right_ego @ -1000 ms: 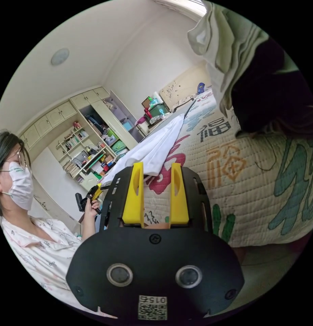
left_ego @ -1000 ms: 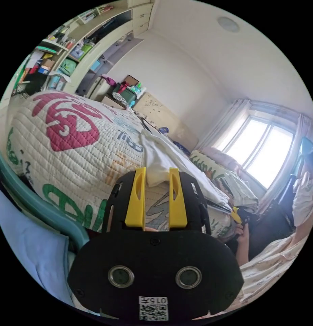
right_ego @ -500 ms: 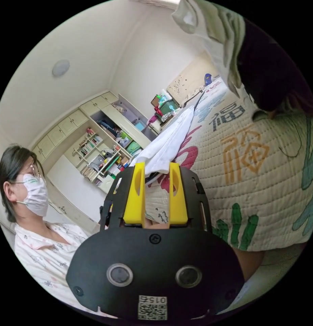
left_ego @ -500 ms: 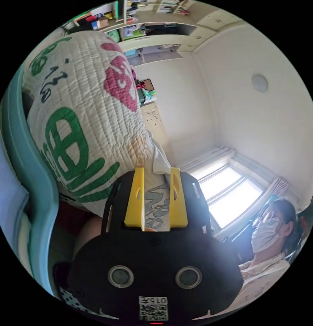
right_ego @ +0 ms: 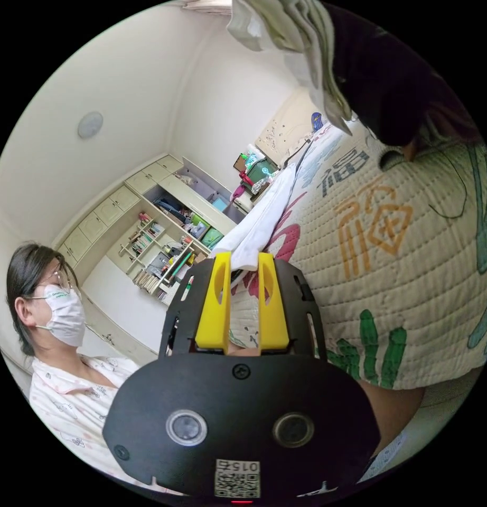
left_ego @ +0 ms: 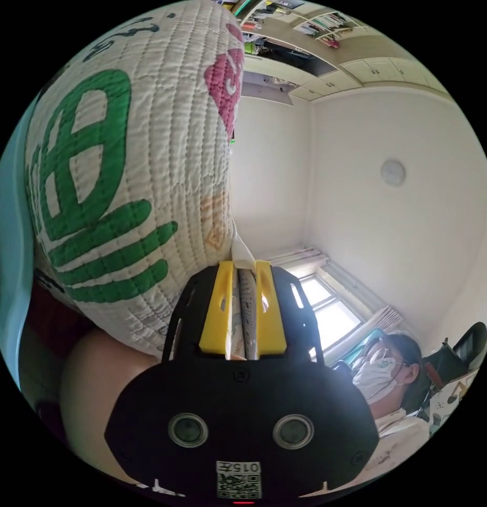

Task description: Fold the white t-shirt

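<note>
The white t-shirt [right_ego: 264,222] lies stretched out as a long strip on the quilted bedspread [right_ego: 412,253], running away from me. In the right gripper view, its near end rests between the tips of my right gripper [right_ego: 244,256]. Those yellow jaws stand a narrow gap apart, with quilt showing between them. My left gripper [left_ego: 244,264] sits at the edge of the bedspread [left_ego: 122,158], its jaws pressed on a fold of fabric. A white corner of the t-shirt [left_ego: 241,252] pokes out just past the tips. Some quilt may be pinched along with it.
A pile of pale clothes [right_ego: 301,37] and a dark garment [right_ego: 391,79] sit on the bed at the right gripper view's top. The masked person [right_ego: 58,322] sits beside the bed. Cluttered shelves [right_ego: 164,248] line the far wall. A teal bed frame [left_ego: 8,237] borders the quilt.
The left gripper's jaws have closed onto fabric at the shirt's corner, and its camera has rolled and dropped to the bed edge. The right gripper's jaws have narrowed around the shirt's other end.
</note>
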Tool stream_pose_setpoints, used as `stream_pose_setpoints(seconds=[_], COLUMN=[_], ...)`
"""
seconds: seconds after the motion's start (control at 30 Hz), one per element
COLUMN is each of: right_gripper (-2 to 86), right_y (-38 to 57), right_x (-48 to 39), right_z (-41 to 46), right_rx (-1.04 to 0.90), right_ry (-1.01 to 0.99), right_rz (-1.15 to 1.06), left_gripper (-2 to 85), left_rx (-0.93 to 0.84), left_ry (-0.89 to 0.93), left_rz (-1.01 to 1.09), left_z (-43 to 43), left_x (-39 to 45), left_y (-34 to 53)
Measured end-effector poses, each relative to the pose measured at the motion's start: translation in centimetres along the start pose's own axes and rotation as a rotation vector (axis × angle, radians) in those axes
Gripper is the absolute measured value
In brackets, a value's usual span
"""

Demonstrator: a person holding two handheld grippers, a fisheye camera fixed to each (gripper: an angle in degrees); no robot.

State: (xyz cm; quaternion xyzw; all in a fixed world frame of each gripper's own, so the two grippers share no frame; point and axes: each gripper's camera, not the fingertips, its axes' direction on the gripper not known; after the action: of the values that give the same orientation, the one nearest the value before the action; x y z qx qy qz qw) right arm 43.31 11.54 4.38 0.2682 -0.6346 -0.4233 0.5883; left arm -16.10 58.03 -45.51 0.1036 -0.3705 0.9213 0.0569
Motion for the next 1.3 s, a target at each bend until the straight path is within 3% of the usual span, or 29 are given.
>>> stream_pose_setpoints(seconds=[0.2, 0.57, 0.8, 0.9, 1.07, 1.2, 1.3], right_gripper=[6.0, 0.4, -0.1, -0.2, -0.3, 1.5, 5.4], right_y=[1.6, 7.6, 13.8, 16.8, 22.7, 28.1, 31.5], right_x=[2.4, 6.9, 10.1, 10.8, 8.9, 7.4, 8.2], right_z=[1.0, 2.0, 6.1, 6.3, 6.8, 11.7, 16.1], right_rx=[-0.006, 0.034, -0.059, -0.006, 0.112, 0.117, 0.066], right_ry=[0.053, 0.105, 0.276, 0.416, 0.465, 0.491, 0.42], right_rz=[-0.017, -0.074, -0.161, -0.2, -0.541, -0.891, -1.111], left_gripper=[0.1, -0.8, -0.2, 0.8, 4.7, 9.0, 9.9], left_rx=[-0.001, -0.039, -0.172, -0.124, -0.044, -0.162, -0.363], left_ry=[-0.01, -0.129, -0.381, -0.55, -0.766, -0.684, -0.533], left_rz=[0.062, 0.302, 0.519, 0.606, 0.934, 1.237, 1.368], left_z=[-1.1, -1.5, 1.2, 0.2, 0.5, 4.9, 8.6], left_x=[-3.7, -9.4, -16.6, -18.7, -18.9, -20.5, -23.2], left_y=[1.4, 9.3, 18.1, 21.5, 29.1, 35.9, 39.7])
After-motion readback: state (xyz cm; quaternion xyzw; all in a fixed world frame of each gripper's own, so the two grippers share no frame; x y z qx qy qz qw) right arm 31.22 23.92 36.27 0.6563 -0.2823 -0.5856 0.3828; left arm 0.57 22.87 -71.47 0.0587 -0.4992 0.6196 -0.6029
